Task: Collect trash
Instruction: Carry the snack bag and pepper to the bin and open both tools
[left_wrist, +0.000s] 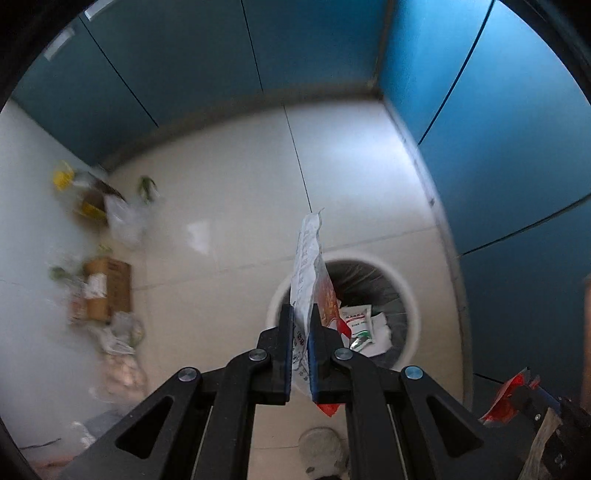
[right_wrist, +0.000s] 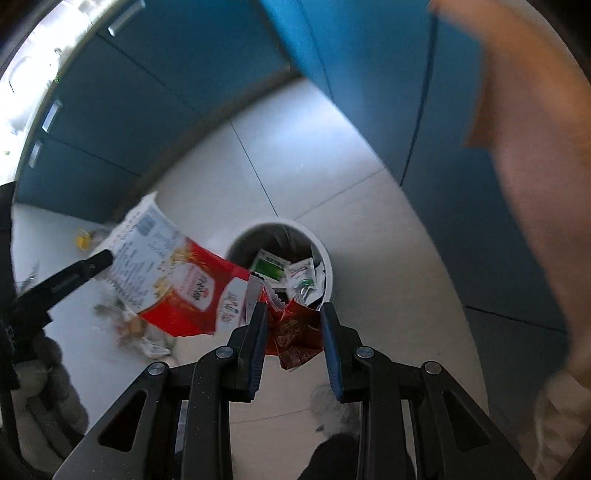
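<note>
Where the views differ: while the left wrist camera sees the large wrapper (left_wrist: 308, 280) edge-on as a thin upright strip, the right wrist camera sees its whole printed face (right_wrist: 173, 277), white with small text at one end, red at the other.
Left gripper (left_wrist: 301, 325): jaws nearly together, pinching the large wrapper between the blue pads; the wrapper rises ahead of the fingertips and a red corner hangs out below them.
Right gripper (right_wrist: 293, 325): jaws partly apart, pressed on a crumpled dark red wrapper (right_wrist: 293, 336) bunched between them; from the left wrist camera this gripper is only a dark shape at the lower right edge with red foil (left_wrist: 506, 398) showing.
Bin (left_wrist: 406, 295): round, white-rimmed, lined with a dark bag, just ahead of both pairs of jaws and slightly right of the left ones; its mouth lies past the fingertips in both views (right_wrist: 328, 251).
Inside the bin: white sachets, one with green print (right_wrist: 271, 267), one with a red stripe (right_wrist: 301, 277).
In the way: the large wrapper covers the left part of the bin's rim in the left wrist view.
Around, left of the left jaws: brown cardboard box (left_wrist: 107, 284), clear plastic bags (left_wrist: 123, 221), a yellow item (left_wrist: 61, 177), all blurred on the pale tiled floor (left_wrist: 229, 206).
Backdrop: blue cabinet fronts (left_wrist: 498, 147) behind and to the right.
Right wrist only: a person's arm (right_wrist: 528, 155) fills the right edge, blurred.
</note>
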